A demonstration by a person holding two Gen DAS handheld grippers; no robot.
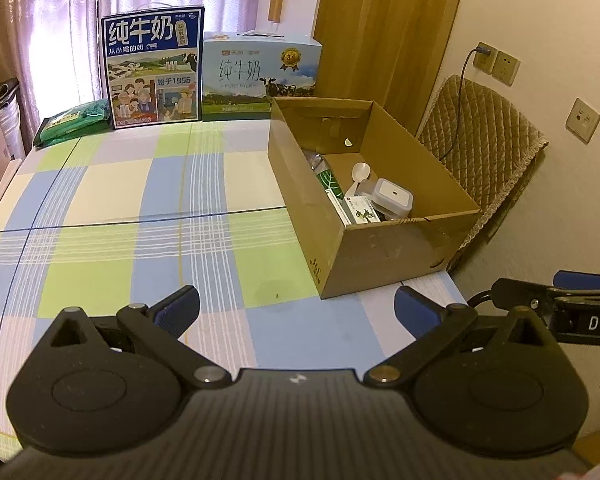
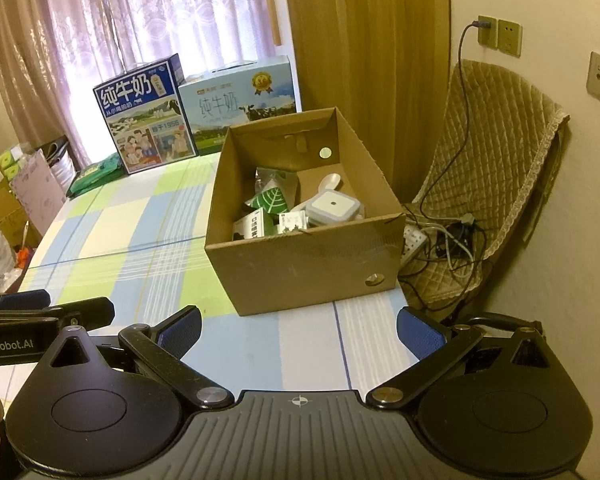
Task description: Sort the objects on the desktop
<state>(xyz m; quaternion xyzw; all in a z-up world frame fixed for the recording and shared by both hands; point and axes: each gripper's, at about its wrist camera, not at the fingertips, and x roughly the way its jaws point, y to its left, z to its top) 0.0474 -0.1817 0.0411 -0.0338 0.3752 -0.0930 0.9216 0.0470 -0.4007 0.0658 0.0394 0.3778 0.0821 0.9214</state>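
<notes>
- Left gripper (image 1: 296,312) and right gripper (image 2: 298,330) hover over the checked tablecloth (image 1: 140,240), jaws apart, empty.
- Cardboard box (image 2: 300,260) holds a white spoon (image 2: 332,181), lidded container (image 2: 332,208), packets.
- Milk cartons (image 1: 154,68) stand before curtains (image 1: 60,20); quilted chair (image 2: 492,152) by the wall.

Matt cardboard box (image 2: 300,264); checked cloth (image 1: 140,240)

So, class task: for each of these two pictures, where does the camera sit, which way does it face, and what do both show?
Left wrist: on the left gripper, looking across the checked tablecloth at the cardboard box; the right gripper shows at the right edge.
Right wrist: on the right gripper, facing the same box more squarely; the left gripper shows at the left edge.
Shared: box, both milk cartons, curtains.
</notes>
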